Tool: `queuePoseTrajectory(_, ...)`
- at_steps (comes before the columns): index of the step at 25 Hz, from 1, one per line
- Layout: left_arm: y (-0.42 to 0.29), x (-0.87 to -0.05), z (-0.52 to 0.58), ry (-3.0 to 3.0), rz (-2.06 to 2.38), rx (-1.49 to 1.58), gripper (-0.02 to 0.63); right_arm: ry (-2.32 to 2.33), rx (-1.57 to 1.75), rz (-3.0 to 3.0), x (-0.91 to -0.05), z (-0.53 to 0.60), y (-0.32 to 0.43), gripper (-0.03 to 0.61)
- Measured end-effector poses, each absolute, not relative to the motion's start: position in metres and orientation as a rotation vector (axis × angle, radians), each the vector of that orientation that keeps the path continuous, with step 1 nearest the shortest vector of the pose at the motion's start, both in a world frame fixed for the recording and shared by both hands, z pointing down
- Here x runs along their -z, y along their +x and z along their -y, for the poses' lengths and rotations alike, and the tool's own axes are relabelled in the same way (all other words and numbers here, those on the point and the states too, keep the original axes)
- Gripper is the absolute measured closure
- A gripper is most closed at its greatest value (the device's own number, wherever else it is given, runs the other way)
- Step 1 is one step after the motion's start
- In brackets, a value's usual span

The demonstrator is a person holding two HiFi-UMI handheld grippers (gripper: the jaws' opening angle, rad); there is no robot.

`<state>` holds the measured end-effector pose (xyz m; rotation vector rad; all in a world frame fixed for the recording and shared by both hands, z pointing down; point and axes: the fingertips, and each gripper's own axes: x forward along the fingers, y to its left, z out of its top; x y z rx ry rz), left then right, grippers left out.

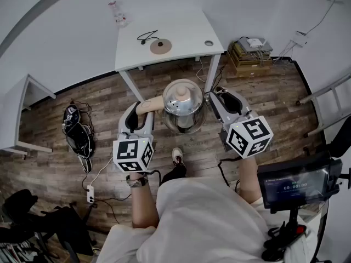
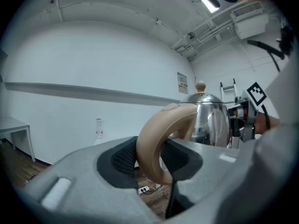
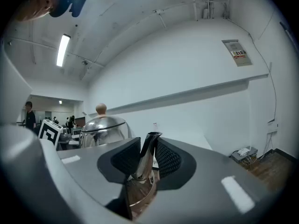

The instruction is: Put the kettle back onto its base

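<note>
A steel kettle [image 1: 184, 106] with a knobbed lid hangs in the air over the wood floor, just in front of the white table [image 1: 181, 29]. Its round brown base [image 1: 160, 46] lies on that table with a black cord beside it. My left gripper [image 1: 143, 107] is shut on the beige handle [image 2: 156, 139], which fills the space between its pads [image 2: 122, 157]. On the opposite side, my right gripper [image 1: 216, 95] is shut on the steel spout [image 3: 145, 155]. The kettle body [image 3: 105, 129] stands upright left of that spout.
A small bottle [image 1: 118, 12] stands at the table's far left corner. Stacked boxes [image 1: 249, 53] and cables lie on the floor at the right, a ladder [image 1: 329, 100] beyond them. A black bag [image 1: 74, 127] and a power strip [image 1: 90, 193] lie left. A screen [image 1: 296, 182] stands near right.
</note>
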<state>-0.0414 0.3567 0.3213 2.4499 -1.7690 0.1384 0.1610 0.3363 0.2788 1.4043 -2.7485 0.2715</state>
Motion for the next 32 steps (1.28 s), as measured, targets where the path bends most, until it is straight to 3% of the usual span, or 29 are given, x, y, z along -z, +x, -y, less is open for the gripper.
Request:
queuePoseTrajectory(11,-0.043,-0.327,-0.352,2.444,1.782,-0.082,0.46,1.404,-0.218,2.811,-0.277,-0.331,0.158,0.474)
queuePoseTrajectory(32,-0.104,-0.353,-0.185,2.408,1.75,-0.147,0.46,1.39,-0.437,2.756,-0.316,-0.164,0.099,0.48)
